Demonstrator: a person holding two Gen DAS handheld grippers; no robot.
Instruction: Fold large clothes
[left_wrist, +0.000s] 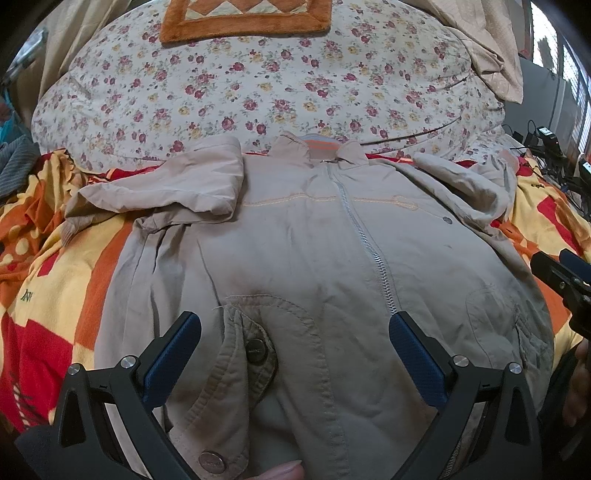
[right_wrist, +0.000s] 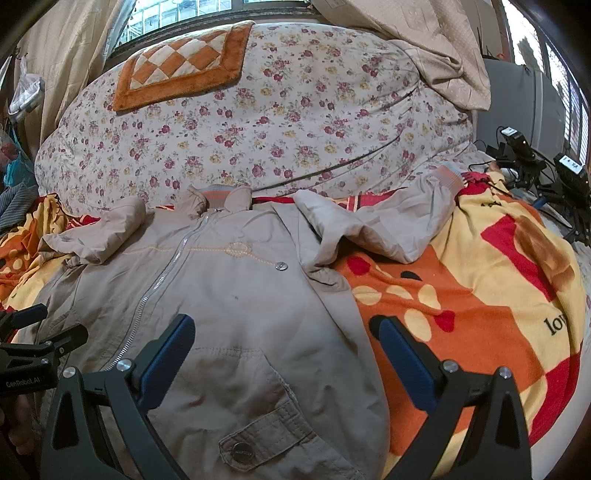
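Note:
A beige zip-up jacket (left_wrist: 295, 236) lies front up on a bed, collar at the far end, both sleeves crumpled near the shoulders. It also shows in the right wrist view (right_wrist: 229, 295). My left gripper (left_wrist: 295, 328) is open above the jacket's lower left pocket flap (left_wrist: 255, 350). My right gripper (right_wrist: 284, 332) is open above the jacket's lower right edge, next to its pocket (right_wrist: 258, 439). The right gripper shows at the right edge of the left wrist view (left_wrist: 565, 277). The left gripper shows at the left edge of the right wrist view (right_wrist: 33, 339).
An orange, red and yellow blanket (right_wrist: 461, 295) covers the bed under the jacket. A large floral duvet (right_wrist: 258, 129) is piled behind it with an orange checked mat (right_wrist: 184, 59) on top. Black devices and cables (right_wrist: 535, 162) lie at the far right.

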